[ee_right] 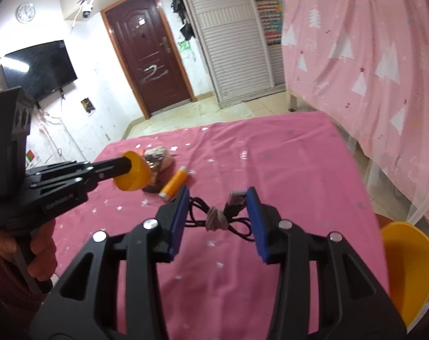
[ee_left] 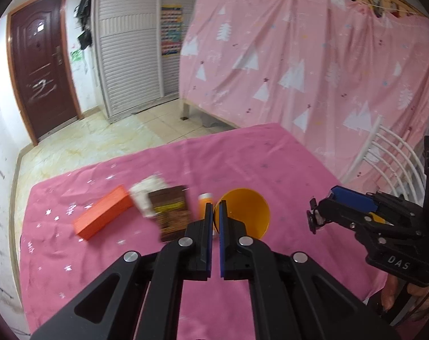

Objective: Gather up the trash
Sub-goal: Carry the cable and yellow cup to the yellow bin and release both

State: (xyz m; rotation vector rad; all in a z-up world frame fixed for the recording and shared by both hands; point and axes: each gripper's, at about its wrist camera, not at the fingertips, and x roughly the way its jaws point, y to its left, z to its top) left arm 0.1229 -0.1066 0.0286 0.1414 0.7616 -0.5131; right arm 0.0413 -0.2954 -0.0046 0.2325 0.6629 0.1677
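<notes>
Yellow plastic marked the collecting vessel: a small yellow cup [ee_right: 133,174] was clamped by its rim between the nearly closed jaws of the left gripper [ee_left: 215,221] and held in the air above the pink tablecloth [ee_right: 285,153]. It looked empty as far as its mouth showed in the left wrist view, so collecting seemed barely begun, if begun at all. Beyond the cup, the litter lay on the cloth: an orange tube [ee_right: 174,182] on its side, a dark brown packet [ee_left: 171,212] just beside it, a crumpled white wrapper [ee_left: 147,195] touching the packet, and an orange box [ee_left: 103,212] farther to the left. Nearer the right gripper [ee_right: 215,223], a bundled black USB cable [ee_right: 220,215] sat between its blue pads [ee_right: 178,223], which stood wide apart and held nothing; whether the cable counted as trash could not be told. At least 4 pieces were left to gather. A 2nd yellow cup [ee_right: 410,269] stood at the right edge of the right wrist view, off the table. Behind it all hung a pink curtain [ee_left: 313,65] with white trees.
</notes>
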